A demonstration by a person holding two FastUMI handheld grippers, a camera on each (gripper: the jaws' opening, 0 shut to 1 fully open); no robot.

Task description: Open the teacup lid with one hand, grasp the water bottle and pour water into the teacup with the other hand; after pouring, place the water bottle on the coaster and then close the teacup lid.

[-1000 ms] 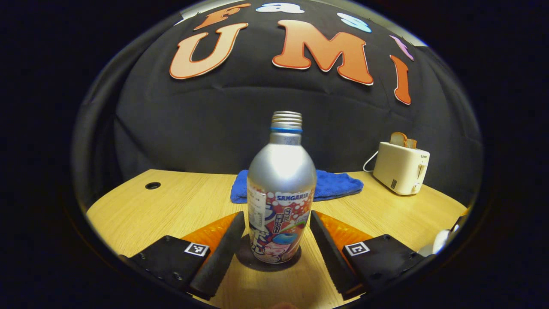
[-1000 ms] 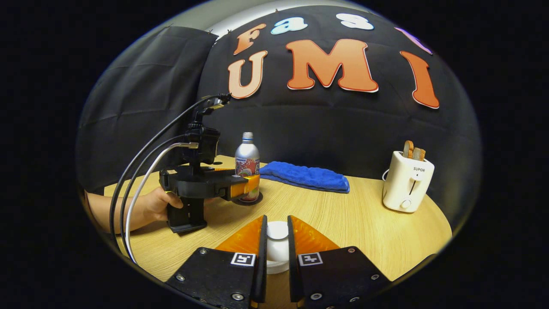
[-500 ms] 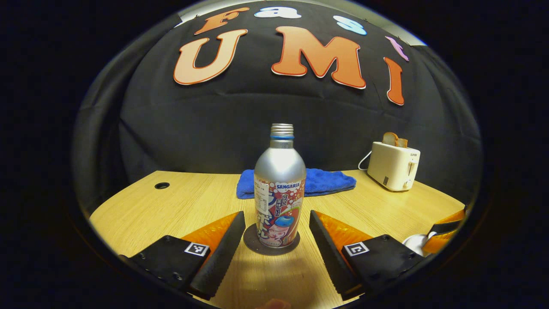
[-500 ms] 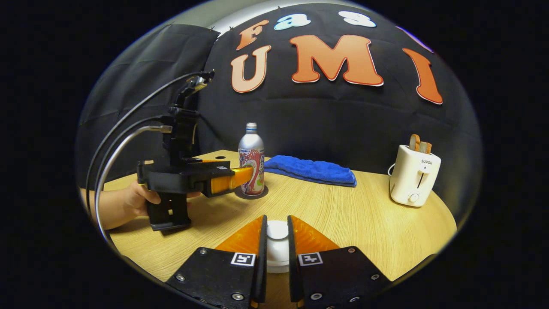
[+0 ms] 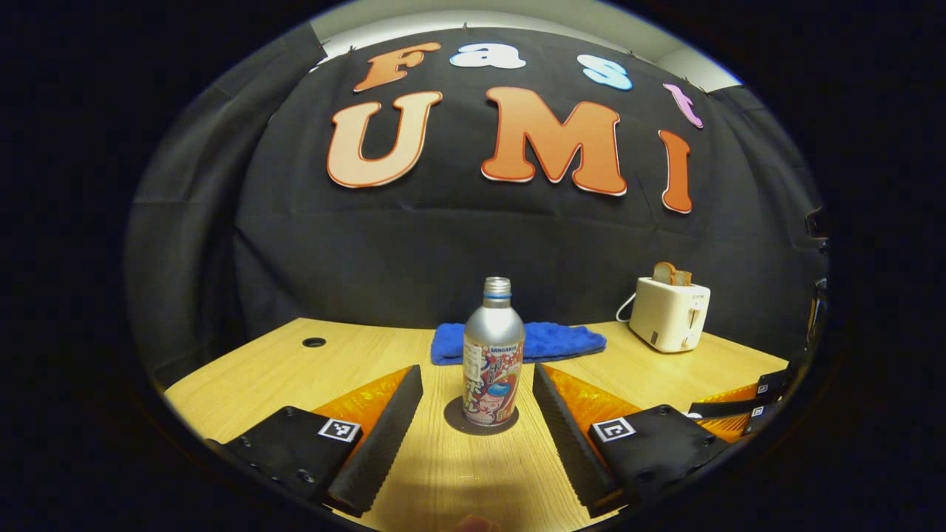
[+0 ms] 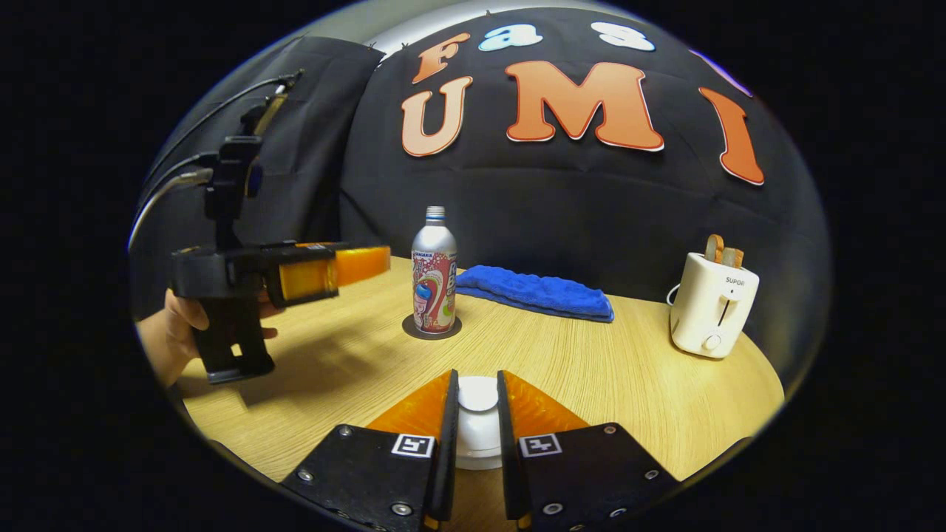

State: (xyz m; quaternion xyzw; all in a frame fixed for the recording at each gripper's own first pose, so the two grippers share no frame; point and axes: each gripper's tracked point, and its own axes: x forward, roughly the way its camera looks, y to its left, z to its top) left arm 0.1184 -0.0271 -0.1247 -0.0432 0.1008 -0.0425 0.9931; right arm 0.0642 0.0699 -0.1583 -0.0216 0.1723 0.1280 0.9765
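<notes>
We saw the water bottle (image 5: 493,362) upright on its coaster (image 5: 480,419), clear of our left gripper (image 5: 477,384), whose fingers were spread wide. Our right gripper (image 6: 477,403) was clamped on the white teacup lid (image 6: 478,394).

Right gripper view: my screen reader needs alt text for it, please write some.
The right gripper is shut on the white teacup lid low in front. Beyond it, the water bottle stands upright on a dark coaster on the wooden table; the open left gripper, held by a hand, hangs clear of it.
</notes>
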